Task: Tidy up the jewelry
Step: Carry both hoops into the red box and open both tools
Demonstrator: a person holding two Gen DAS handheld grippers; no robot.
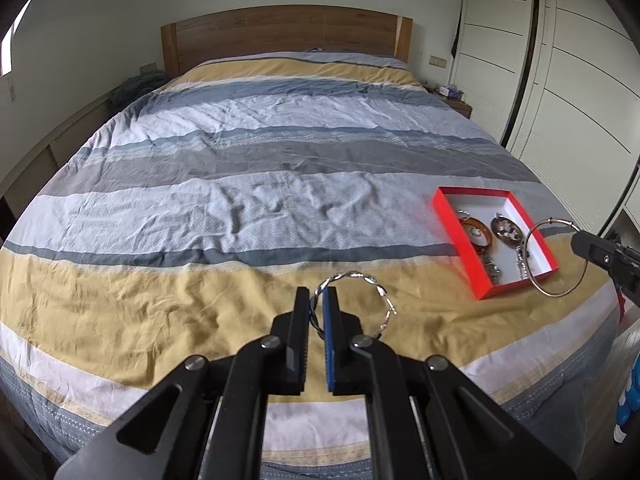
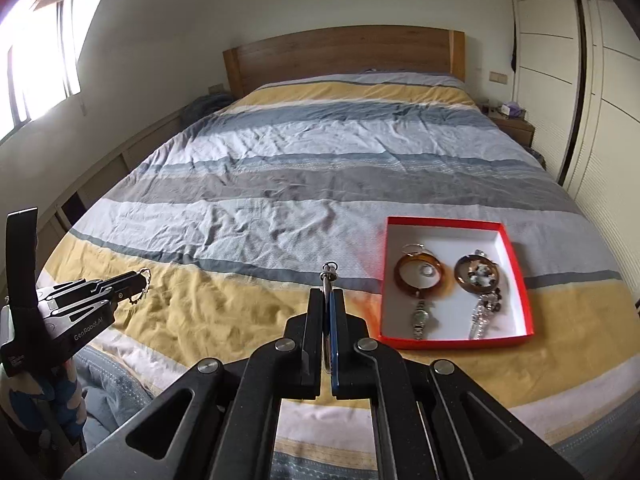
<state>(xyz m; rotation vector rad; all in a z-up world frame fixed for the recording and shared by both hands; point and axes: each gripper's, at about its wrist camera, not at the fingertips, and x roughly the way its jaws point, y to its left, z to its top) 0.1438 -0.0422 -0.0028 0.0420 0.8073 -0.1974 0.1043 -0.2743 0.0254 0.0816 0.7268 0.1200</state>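
My left gripper (image 1: 317, 294) is shut on a twisted silver bangle (image 1: 360, 278) and holds it above the yellow stripe of the bed. It also shows in the right wrist view (image 2: 138, 278). My right gripper (image 2: 329, 294) is shut on a thin silver hoop (image 1: 554, 258), seen edge-on in its own view (image 2: 329, 276). A red box (image 2: 520, 280) with a white inside lies on the bed at the right. It holds an amber bangle (image 2: 424, 280), a second round piece (image 2: 478, 274), a watch (image 2: 420, 316) and a chain (image 2: 482, 316).
The striped duvet (image 1: 260, 200) covers a large bed with a wooden headboard (image 1: 286, 34). White wardrobe doors (image 1: 580, 92) stand along the right. A bedside table (image 2: 514, 126) is at the far right, a window (image 2: 36, 68) at the left.
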